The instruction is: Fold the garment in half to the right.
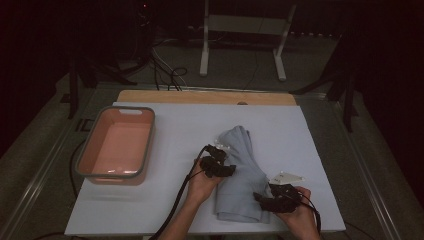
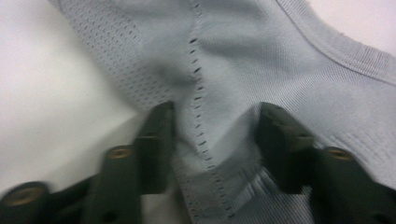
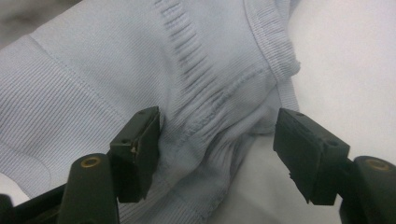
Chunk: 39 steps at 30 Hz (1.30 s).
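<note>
The folded grey knit garment [image 1: 241, 172] is lying near-right on the white tabletop [image 1: 175, 200], looking light, limp and best pinched at a bunched fold, which the left gripper [image 2: 215, 140] is taking between narrowing fingers while the right gripper [image 3: 217, 144] is straddling the hem, fingers wide.

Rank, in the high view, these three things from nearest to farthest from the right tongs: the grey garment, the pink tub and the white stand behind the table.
1. Grey garment: right beside the right tongs, at their tips near the table's front edge.
2. Pink tub: across the table, on its left side.
3. White stand: on the floor beyond the table's far edge.
</note>
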Each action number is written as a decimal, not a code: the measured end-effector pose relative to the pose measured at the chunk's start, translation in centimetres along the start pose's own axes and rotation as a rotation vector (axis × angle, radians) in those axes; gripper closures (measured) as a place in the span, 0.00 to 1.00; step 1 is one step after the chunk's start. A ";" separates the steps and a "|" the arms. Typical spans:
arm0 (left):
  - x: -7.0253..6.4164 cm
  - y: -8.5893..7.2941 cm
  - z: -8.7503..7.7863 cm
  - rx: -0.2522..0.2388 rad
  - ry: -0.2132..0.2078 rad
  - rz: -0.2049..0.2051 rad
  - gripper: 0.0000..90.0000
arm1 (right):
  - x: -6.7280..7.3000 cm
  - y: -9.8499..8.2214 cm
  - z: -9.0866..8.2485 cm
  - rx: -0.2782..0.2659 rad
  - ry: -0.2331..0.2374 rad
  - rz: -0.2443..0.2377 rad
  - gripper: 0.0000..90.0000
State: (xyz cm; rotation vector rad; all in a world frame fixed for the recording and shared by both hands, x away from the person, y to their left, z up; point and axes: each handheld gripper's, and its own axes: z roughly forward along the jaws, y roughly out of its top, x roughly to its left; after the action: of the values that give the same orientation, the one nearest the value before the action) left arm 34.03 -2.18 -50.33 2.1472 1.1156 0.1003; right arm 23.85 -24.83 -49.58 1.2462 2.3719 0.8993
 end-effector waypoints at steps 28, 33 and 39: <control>0.4 -0.6 -2.6 -0.019 0.106 0.049 0.95 | 0.8 1.1 1.2 -0.003 0.010 0.030 0.32; 0.0 -0.6 -2.2 -0.023 0.101 0.043 0.94 | 0.8 1.6 1.3 -0.014 0.018 0.079 0.15; -0.2 -0.7 -2.0 -0.026 0.100 0.034 0.93 | 1.1 1.6 1.7 0.002 0.038 0.102 0.10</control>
State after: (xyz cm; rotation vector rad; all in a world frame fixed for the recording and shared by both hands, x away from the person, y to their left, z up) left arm 32.71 -0.99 -49.20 2.1586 1.1278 0.2391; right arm 25.15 -22.64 -49.85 1.3733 2.3575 0.9590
